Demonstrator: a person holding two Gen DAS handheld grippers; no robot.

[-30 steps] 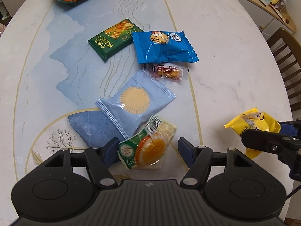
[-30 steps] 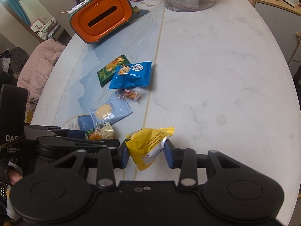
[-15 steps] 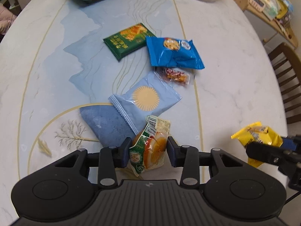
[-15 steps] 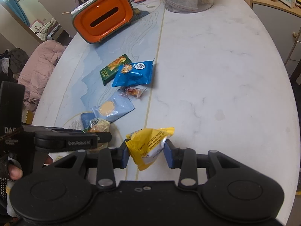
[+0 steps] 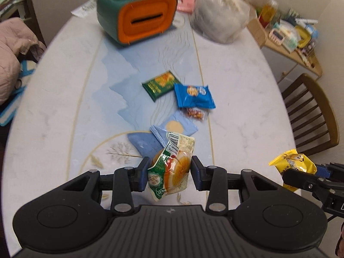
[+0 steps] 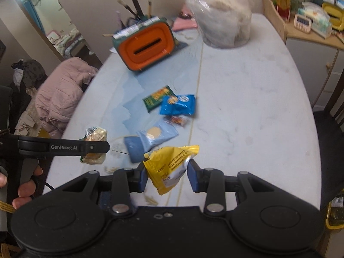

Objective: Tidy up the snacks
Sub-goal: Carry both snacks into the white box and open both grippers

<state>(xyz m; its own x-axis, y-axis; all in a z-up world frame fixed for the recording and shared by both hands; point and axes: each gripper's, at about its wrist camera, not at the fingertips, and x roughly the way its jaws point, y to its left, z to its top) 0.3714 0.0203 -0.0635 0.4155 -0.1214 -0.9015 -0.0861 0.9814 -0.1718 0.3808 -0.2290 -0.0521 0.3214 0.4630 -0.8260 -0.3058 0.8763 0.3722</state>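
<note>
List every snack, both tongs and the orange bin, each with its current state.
Left tongs: shut on cake pack.
Right tongs: shut on yellow pack.
Cake pack: gripped, off the table.
Yellow pack: gripped, off the table.
Green pack: flat on table.
Blue pack: on table, beside the green pack.
Small candy pack: on table.
Pale blue pack: flat on table.
Orange bin: tipped, slot facing the cameras.

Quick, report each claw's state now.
Left claw: closed on the green-and-orange snack packet.
Right claw: closed on the yellow snack packet.
</note>
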